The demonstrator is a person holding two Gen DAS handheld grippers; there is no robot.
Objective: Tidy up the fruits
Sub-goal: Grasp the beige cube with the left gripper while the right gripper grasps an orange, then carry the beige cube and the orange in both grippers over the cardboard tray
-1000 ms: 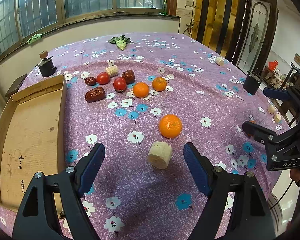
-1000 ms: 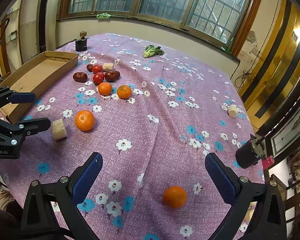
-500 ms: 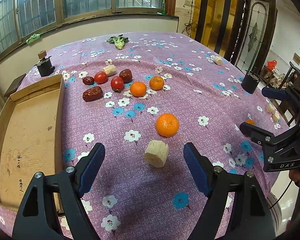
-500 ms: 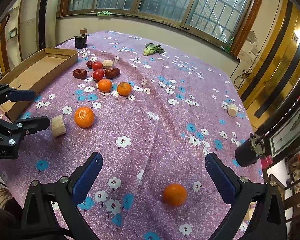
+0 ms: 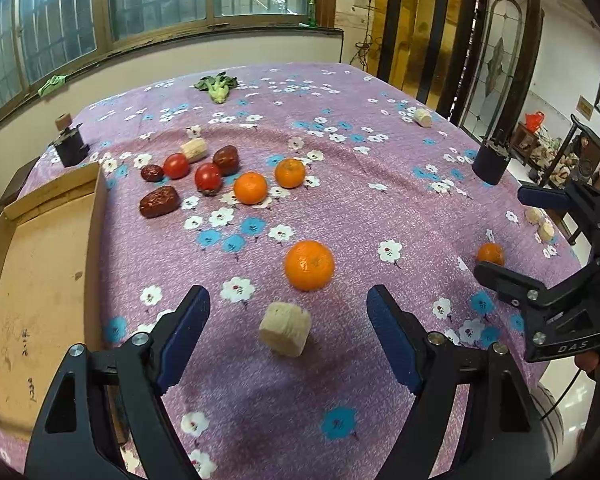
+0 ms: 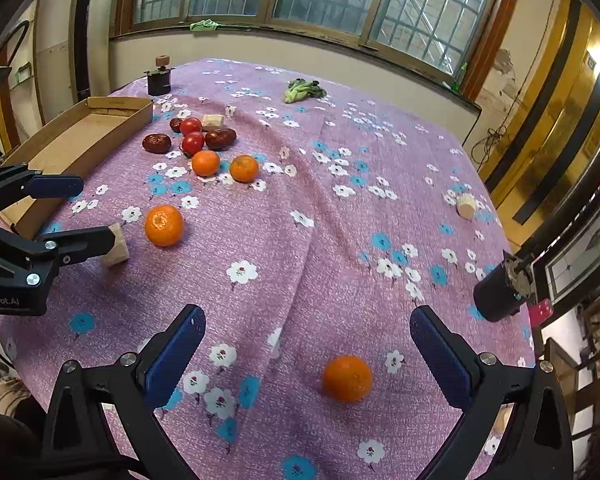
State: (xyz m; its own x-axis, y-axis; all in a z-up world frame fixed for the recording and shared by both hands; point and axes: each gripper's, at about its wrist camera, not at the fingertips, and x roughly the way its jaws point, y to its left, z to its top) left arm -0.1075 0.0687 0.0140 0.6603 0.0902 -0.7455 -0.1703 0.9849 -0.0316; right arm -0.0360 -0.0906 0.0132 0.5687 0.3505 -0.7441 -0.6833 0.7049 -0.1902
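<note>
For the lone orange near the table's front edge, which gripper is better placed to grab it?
Right. The right gripper is open with the lone orange lying just ahead between its fingers. The left gripper is open over a pale chunk, far from that orange.

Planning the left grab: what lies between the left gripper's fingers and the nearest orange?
In the left wrist view, a pale cut chunk sits on the cloth between the open left gripper and the orange.

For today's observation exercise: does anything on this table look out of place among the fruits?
Yes. A leafy green vegetable lies alone at the far edge, and pale cut chunks sit scattered among the oranges, none in the cardboard tray.
</note>
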